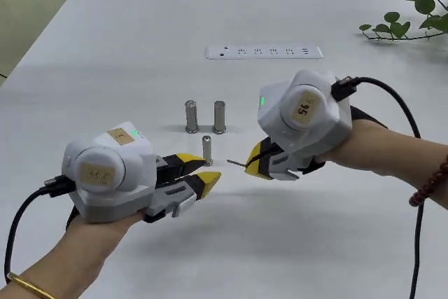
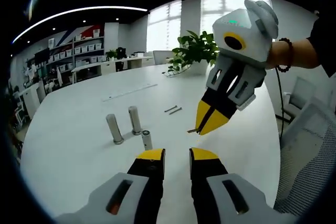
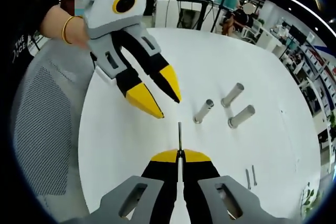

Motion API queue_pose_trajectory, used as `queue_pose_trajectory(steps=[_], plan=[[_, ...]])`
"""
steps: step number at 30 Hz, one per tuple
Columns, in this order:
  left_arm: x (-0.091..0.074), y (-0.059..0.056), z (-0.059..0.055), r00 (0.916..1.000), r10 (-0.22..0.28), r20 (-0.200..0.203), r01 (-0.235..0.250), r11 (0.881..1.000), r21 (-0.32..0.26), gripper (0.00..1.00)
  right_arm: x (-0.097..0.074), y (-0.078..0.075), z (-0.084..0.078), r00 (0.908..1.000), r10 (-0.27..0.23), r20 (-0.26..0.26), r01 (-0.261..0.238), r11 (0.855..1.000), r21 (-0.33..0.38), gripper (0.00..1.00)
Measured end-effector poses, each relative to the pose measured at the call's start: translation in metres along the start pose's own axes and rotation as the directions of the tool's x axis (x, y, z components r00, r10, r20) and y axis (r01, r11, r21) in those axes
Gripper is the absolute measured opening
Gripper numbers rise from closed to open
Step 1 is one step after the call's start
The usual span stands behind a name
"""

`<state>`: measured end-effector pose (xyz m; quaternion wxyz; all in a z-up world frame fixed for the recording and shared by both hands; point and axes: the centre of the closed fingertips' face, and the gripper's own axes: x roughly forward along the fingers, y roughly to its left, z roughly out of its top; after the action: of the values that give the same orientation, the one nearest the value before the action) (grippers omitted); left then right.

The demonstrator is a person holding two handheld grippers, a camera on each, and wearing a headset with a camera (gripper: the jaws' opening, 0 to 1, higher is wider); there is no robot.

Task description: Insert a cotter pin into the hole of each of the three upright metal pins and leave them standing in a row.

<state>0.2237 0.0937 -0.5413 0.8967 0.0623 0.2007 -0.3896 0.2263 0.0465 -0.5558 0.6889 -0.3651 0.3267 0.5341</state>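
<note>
Three grey metal pins stand upright on the white table: two side by side (image 1: pixel 191 117) (image 1: pixel 219 117) and a shorter one (image 1: pixel 207 150) in front of them. My left gripper (image 1: pixel 203 168) is open and empty, its tips just left of the front pin (image 2: pixel 147 140). My right gripper (image 1: pixel 257 167) is shut on a thin cotter pin (image 3: pixel 179 136), which sticks out of its tips toward the front pin (image 3: pixel 203 111) with a small gap. In the left gripper view the right gripper (image 2: pixel 210 121) hangs above the table to the right of the pins.
Two spare cotter pins (image 2: pixel 172 110) lie on the table beyond the upright pins. A white power strip (image 1: pixel 264 52) lies further back. Plant leaves (image 1: pixel 413 19) reach in at the far right corner.
</note>
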Motion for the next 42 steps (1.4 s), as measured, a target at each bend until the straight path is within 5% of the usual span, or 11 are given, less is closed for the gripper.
queue_pose_trajectory(steps=[20,35,42], plan=[[0.038,0.039,-0.018,0.9877,0.148,-0.052,-0.149,0.989,-0.020,0.20,0.022,-0.023,0.001,0.9930,0.078,-0.088,-0.071,0.994,0.082,0.00],[0.053,0.048,-0.018,0.9850,0.166,-0.047,-0.167,0.986,-0.006,0.12,0.029,-0.028,0.007,0.9892,0.086,-0.118,-0.080,0.995,0.055,0.00],[0.055,0.051,-0.021,0.9837,0.173,-0.047,-0.176,0.983,-0.049,0.09,0.033,-0.032,0.012,0.9881,0.093,-0.123,-0.087,0.995,0.051,0.00]])
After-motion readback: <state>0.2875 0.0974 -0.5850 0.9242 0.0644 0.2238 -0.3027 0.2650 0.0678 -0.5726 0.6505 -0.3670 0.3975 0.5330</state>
